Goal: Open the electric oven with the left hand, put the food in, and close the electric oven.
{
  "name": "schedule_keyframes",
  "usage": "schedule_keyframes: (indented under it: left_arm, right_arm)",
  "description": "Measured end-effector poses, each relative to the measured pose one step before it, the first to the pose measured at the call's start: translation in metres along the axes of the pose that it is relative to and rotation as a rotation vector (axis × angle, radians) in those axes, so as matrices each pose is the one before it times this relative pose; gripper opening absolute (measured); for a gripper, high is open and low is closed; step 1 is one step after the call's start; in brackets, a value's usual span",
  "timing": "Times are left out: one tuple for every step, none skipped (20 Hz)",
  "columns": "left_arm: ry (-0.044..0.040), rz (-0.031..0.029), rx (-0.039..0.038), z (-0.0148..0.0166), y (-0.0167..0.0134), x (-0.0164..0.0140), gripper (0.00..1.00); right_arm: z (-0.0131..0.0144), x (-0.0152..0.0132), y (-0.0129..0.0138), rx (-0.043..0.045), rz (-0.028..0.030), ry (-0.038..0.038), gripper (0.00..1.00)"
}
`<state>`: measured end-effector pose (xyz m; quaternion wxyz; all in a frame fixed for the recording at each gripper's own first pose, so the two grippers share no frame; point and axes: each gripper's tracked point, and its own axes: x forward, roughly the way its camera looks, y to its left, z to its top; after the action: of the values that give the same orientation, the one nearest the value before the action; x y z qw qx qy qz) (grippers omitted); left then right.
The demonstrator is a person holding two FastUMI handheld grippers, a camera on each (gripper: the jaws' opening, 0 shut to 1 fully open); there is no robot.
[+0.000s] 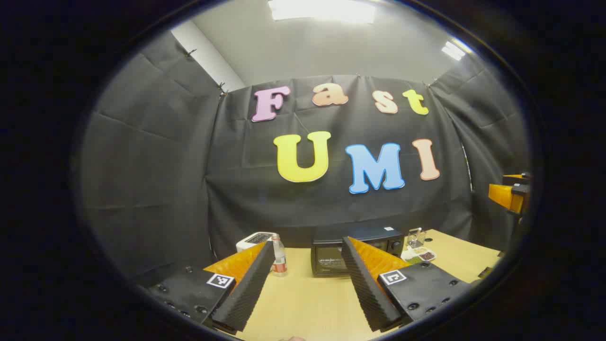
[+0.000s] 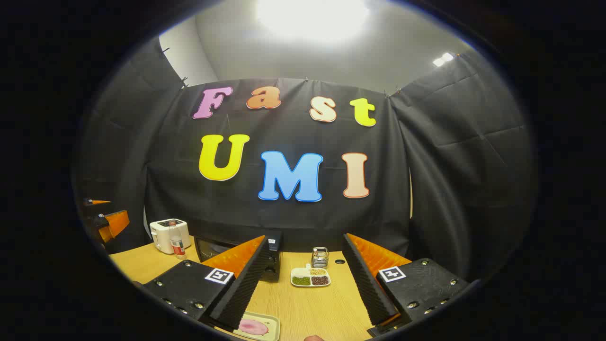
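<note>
Closed electric oven (image 1: 331,258) — food (image 2: 253,327) nearby

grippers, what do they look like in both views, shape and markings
The left gripper and the right gripper look alike: two wedge-shaped jaws with ribbed inner faces, each on a black plate studded with screws. Every plate carries a small square black-and-white marker tag.

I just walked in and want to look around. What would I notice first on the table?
The black electric oven at the back of the wooden table, door shut, with a white toaster and a bottle to its left. Nearer, a tray with pink food lies by the open right gripper; a dish of beans sits farther back.
</note>
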<state>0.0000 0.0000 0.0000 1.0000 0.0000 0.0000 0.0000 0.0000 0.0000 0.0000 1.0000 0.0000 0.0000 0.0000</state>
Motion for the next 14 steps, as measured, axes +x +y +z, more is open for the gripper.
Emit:
schedule_keyframes:
  left_arm:
    - [0.00023, 0.00022, 0.00028, -0.00101, -0.00063, -0.00073, 1.00]
    - [-0.00132, 0.00064, 0.00116, 0.00123, -0.00132, -0.00026, 1.00]
    - [0.00075, -0.00131, 0.00125, -0.00017, -0.00195, -0.00076, 1.00]
    - [-0.00072, 0.00107, 0.00192, 0.00142, -0.00180, 0.00119, 1.00]
    - [-0.00197, 0.00005, 0.00065, 0.00064, -0.00121, 0.00058, 1.00]
    - [-0.00099, 0.00045, 0.00067, 0.00126, -0.00199, 0.00032, 1.00]
    - [0.00036, 0.00031, 0.00075, -0.00044, -0.00240, 0.00049, 1.00]
    - [-0.00187, 0.00059, 0.00048, 0.00239, -0.00279, 0.00188, 1.00]
    - [-0.00317, 0.00172, 0.00042, 0.00086, -0.00368, -0.00131, 1.00]
    - [-0.00562, 0.00087, 0.00021, 0.00294, -0.00332, 0.00051, 1.00]
    - [-0.00335, 0.00372, 0.00185, 0.00076, -0.00349, -0.00037, 1.00]
    - [-0.00257, -0.00144, 0.00075, 0.00125, -0.00500, -0.00078, 1.00]
    - [-0.00067, -0.00141, 0.00280, 0.00068, -0.00621, 0.00001, 1.00]
    - [-0.00155, -0.00187, 0.00459, -0.00021, -0.00543, -0.00303, 1.00]
  right_arm:
    - [-0.00050, 0.00042, -0.00057, 0.00050, 0.00185, 0.00337, 0.95]
    - [-0.00144, 0.00090, -0.00053, 0.00074, 0.00198, 0.00338, 0.95]
    - [-0.00026, 0.00084, -0.00099, -0.00016, 0.00065, 0.00062, 0.96]
    - [-0.00014, 0.00092, -0.00007, -0.00096, 0.00248, 0.00009, 0.96]
    - [0.00038, 0.00032, -0.00065, -0.00055, 0.00156, -0.00043, 0.96]
    - [-0.00075, 0.00028, -0.00098, -0.00003, 0.00245, -0.00129, 0.96]
    - [0.00030, 0.00033, -0.00140, -0.00024, 0.00309, 0.00062, 0.96]
    - [-0.00087, 0.00000, -0.00075, -0.00209, 0.00388, -0.00099, 0.96]
    - [0.00047, 0.00031, -0.00187, -0.00255, 0.00172, -0.00126, 0.96]
    - [-0.00091, 0.00066, -0.00289, -0.00240, 0.00348, -0.00075, 0.96]
    - [-0.00047, -0.00062, -0.00255, -0.00096, 0.00242, -0.00050, 0.96]
    - [-0.00066, -0.00083, -0.00260, 0.00173, 0.00289, -0.00143, 0.96]
    - [0.00043, -0.00035, -0.00213, 0.00404, 0.00353, -0.00081, 0.96]
    - [-0.00093, -0.00055, -0.00298, 0.00634, 0.00466, -0.00091, 0.96]
